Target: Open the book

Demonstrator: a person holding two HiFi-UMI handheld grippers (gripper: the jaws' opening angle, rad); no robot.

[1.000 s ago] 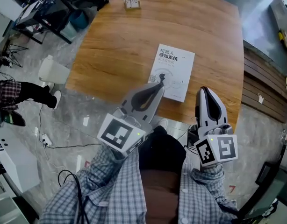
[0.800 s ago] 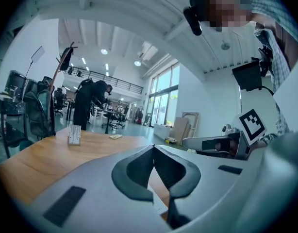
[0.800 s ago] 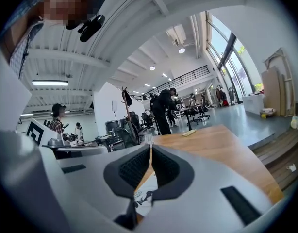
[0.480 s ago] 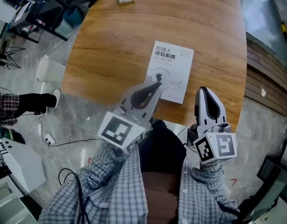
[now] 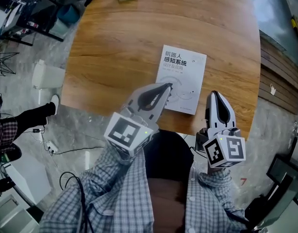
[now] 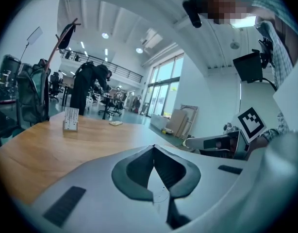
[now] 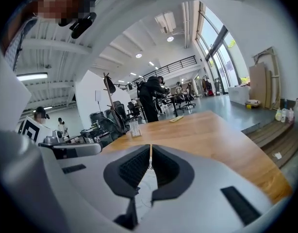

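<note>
**Both grippers closed and poised at a shut book**

The book point(image 5: 183, 77) is lying flat and closed on the wooden tabletop point(image 5: 115, 47), white cover up, close to the edge nearest the person. The left gripper point(image 5: 167, 85) is hanging over the book's near left corner, as the head view shows it; whether it is touching the cover, I cannot tell. The right gripper point(image 5: 214, 93) is sitting just beside the book's right edge, apart from it. Each gripper's own view is showing its jaws pressed together with nothing caught between them.

From where I am standing, the opening has not begun: the cover is lying flush and nobody is lifting it.

Several things are looking risky to me. With the jaws closed, neither gripper is ready to pinch a thin cover, so a tip driven at the edge is likely to shove the whole book rather than lift a leaf. The wood is looking smooth, and the book is sitting near the edge, so a push towards the person could be sending it off the tabletop. If nothing is pinning the spine side, the book may be pivoting. A deep bite could be catching a wad of pages or creasing the cover.
</note>
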